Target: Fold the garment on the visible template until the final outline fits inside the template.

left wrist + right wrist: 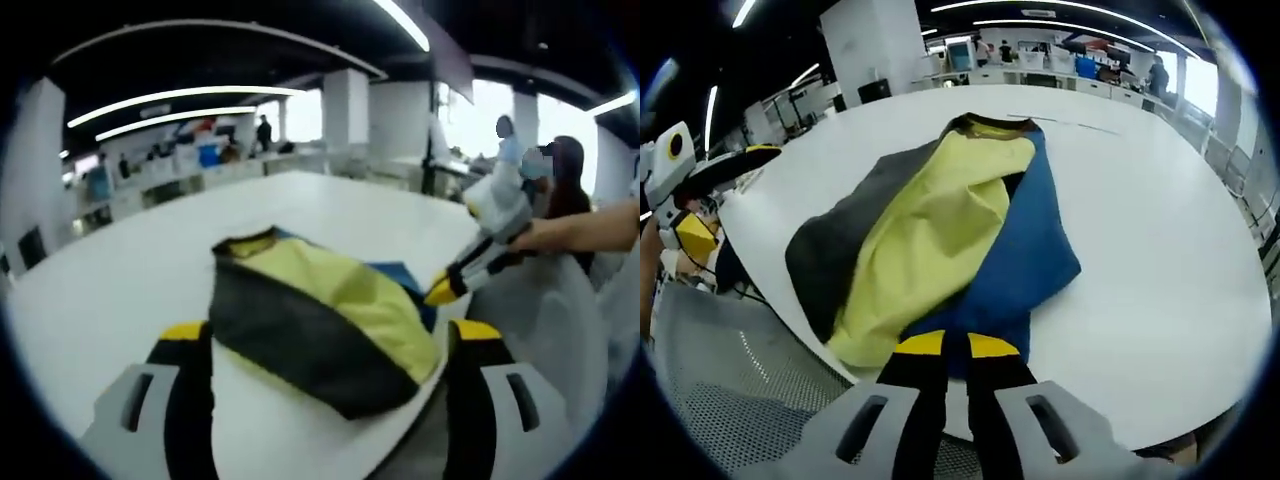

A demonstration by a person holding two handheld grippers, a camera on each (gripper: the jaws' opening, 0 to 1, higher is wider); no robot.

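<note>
Lying bunched on the white table (pixel 1160 210), the yellow, black and blue garment (pixel 940 230) looks only partly folded, its edges uneven and one end near the table's edge. No template outline can be made out, so fit remains unjudged. The right gripper (pixel 945 345) has its jaws closed together at the garment's blue hem, seemingly pinching it. The left gripper (pixel 330 335) holds its jaws wide apart, straddling the garment's near end, gripping nothing. Squaring and further folding appear left.

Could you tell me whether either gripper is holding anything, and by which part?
The right gripper is shut on the garment's blue near edge. The left gripper is open, holding nothing.
</note>
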